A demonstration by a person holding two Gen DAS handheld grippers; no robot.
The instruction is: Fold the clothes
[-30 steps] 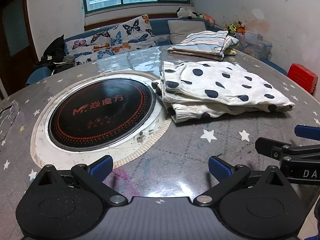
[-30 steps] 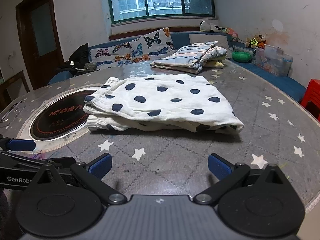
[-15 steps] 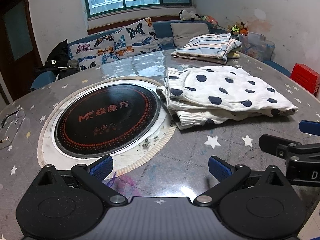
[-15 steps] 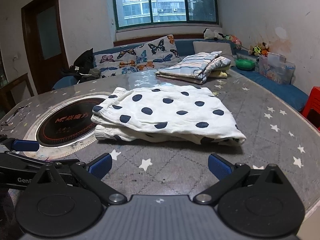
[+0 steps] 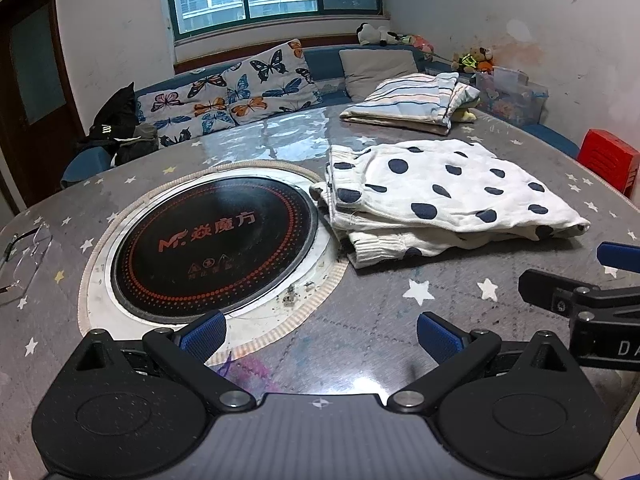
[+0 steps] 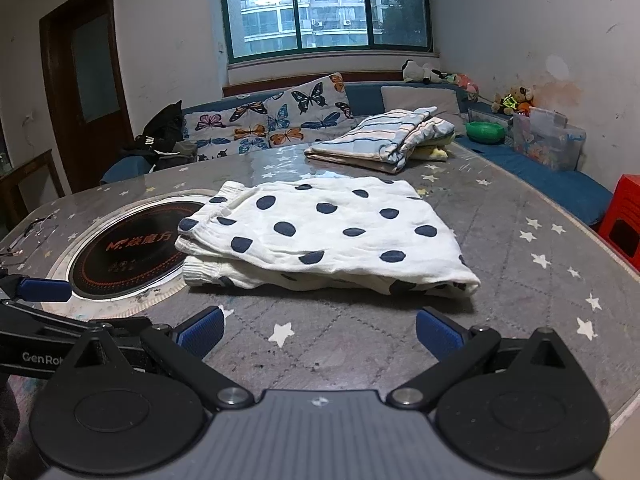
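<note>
White polka-dot garment (image 6: 324,232) lies folded on the star-patterned table (image 6: 520,264) at twelve o'clock of the right gripper (image 6: 318,330), whose jaws, like the left gripper (image 5: 318,334)'s, gape wide and empty.

This is a lived-in home, a sitting and dining room in one: a blue built-in bench sofa (image 6: 552,176) runs under the green-framed window (image 6: 328,12), with butterfly-print cushions (image 6: 276,120) and soft toys (image 6: 514,98) along it. The round grey star-patterned table (image 6: 520,248) has a black circular induction hob (image 5: 212,240) sunk into its middle, and folded household laundry lies on top, a white navy-dotted garment (image 6: 332,232) and a striped folded cloth (image 6: 384,136). A dark wooden door (image 6: 86,80) and scuffed white walls (image 6: 520,20) close the room in.
</note>
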